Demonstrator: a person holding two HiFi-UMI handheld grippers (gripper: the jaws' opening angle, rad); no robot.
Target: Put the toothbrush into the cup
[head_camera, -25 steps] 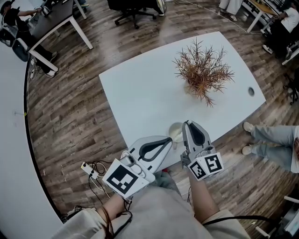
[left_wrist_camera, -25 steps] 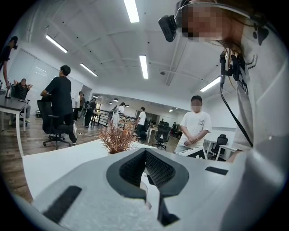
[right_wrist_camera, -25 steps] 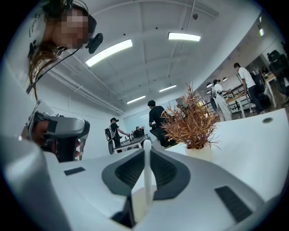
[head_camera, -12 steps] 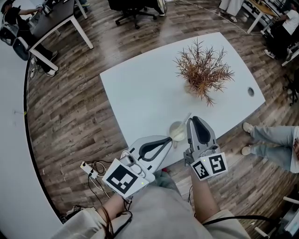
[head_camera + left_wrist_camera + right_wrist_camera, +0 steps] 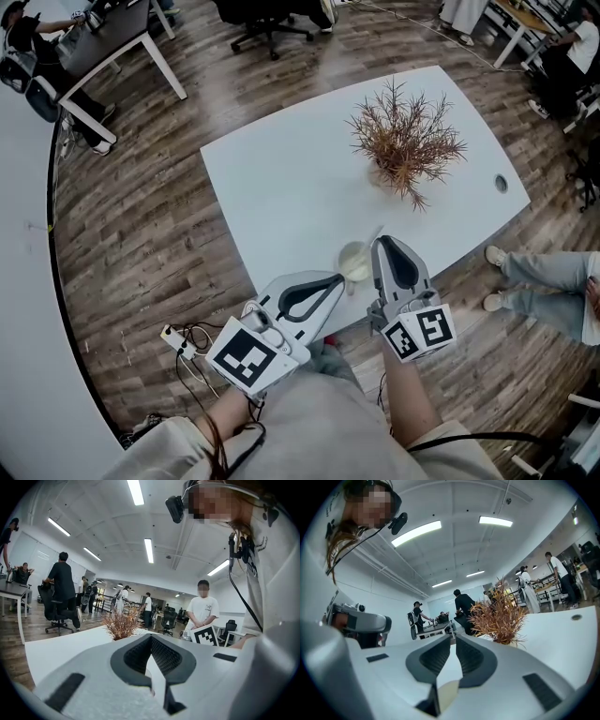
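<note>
Head view, step: the toothbrush (image 5: pixel 376 232) appears to stand in the cup (image 5: pixel 353 262), its thin pale handle leaning out up and to the right; placing looks done, letting go and backing off is the step in hand
Head view, cup: small, round, cream, smooth-walled; sits on the white table (image 5: pixel 281 187) near its close edge
Head view, right gripper (image 5: pixel 379 246): tips just beside the cup's right rim and near the handle; contact cannot be told
Head view, left gripper (image 5: pixel 339 279): low over the table edge, tips near the cup; grey shell, black ribbed pads
Head view, dried plant (image 5: pixel 405 141): rust-brown, spiky twigs, well apart from the cup
Left gripper view, claw: tips pressed together, leaf-shaped hollow behind them, nothing held; matte table and plant beyond
Right gripper view, claw: narrowly parted, bare table showing through the slit, nothing pinched; cream patch low in the gap, not identifiable
Next move, judged: draw the right gripper straight back from the rim, clear of the handle; the cup looks light and easy to tip
</note>
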